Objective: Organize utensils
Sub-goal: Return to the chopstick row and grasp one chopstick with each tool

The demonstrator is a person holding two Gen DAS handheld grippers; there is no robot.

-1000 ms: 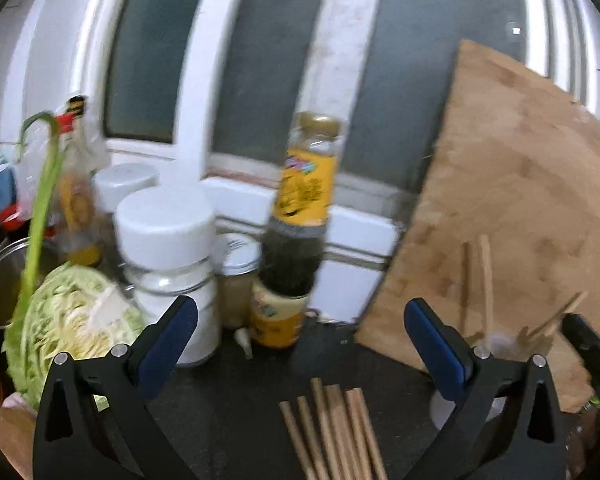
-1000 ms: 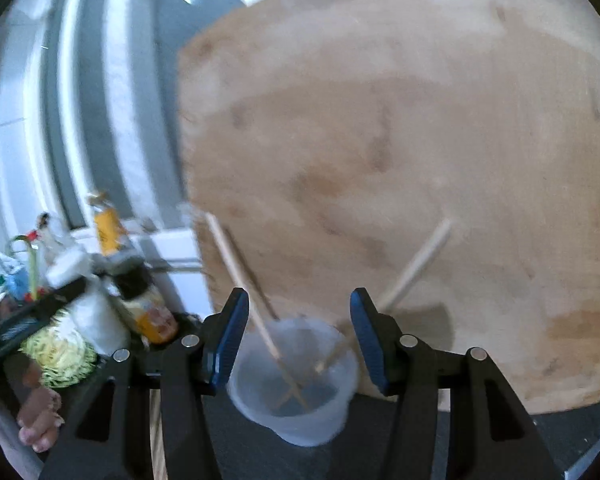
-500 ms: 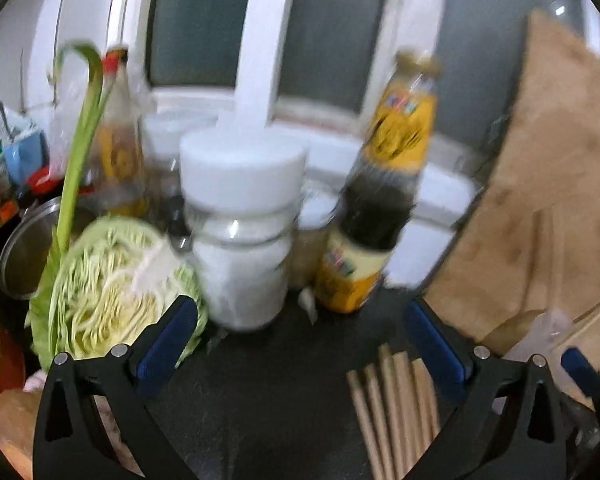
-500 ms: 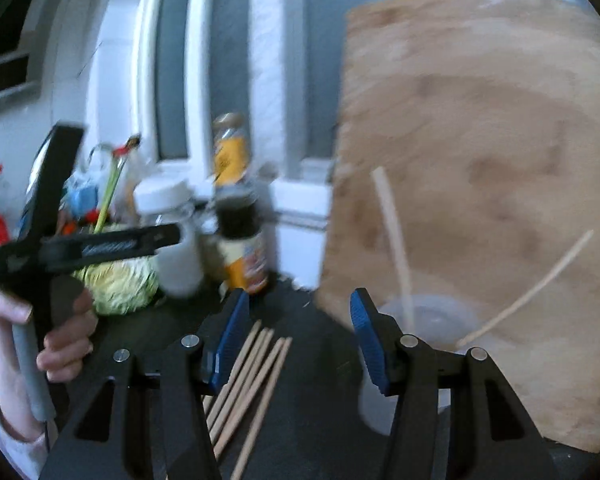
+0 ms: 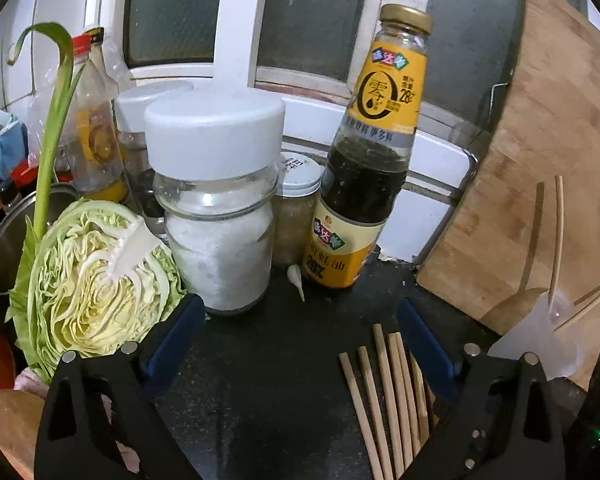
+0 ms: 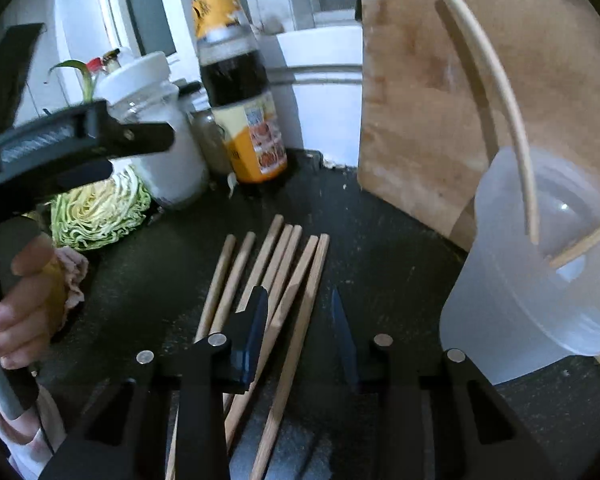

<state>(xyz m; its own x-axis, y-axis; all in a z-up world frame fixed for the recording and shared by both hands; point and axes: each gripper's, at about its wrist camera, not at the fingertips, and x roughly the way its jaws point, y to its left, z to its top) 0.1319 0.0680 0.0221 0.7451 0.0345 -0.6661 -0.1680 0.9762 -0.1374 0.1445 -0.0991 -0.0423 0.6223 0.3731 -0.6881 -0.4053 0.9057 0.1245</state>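
Dark countertop [image 6: 380, 240] bearing a loose row of wooden chopsticks [image 6: 284, 280], lying flat and roughly parallel, their far ends pointing toward the sauce bottle [image 6: 236, 92]. Right gripper [image 6: 300, 320] poised directly over the near part of the row, jaws closing; the rightmost stick lies between the two blue pads, which do not press on it. To its right, a translucent plastic cup [image 6: 520, 288] stands upright just in front of the leaning wooden cutting board [image 6: 440, 100] and holds two chopsticks propped against its rim. Left gripper [image 5: 300, 344], gripped by a hand [image 6: 24, 300], with jaws wide apart and beginning to narrow, nothing between them but bare counter; the chopsticks [image 5: 388, 392] lie just beside its right finger [image 5: 424, 348]. Beyond it stand a white-lidded glass jar [image 5: 216, 200], a cut half cabbage [image 5: 92, 280] to the left of the jar, and the sauce bottle [image 5: 368, 168] to its right
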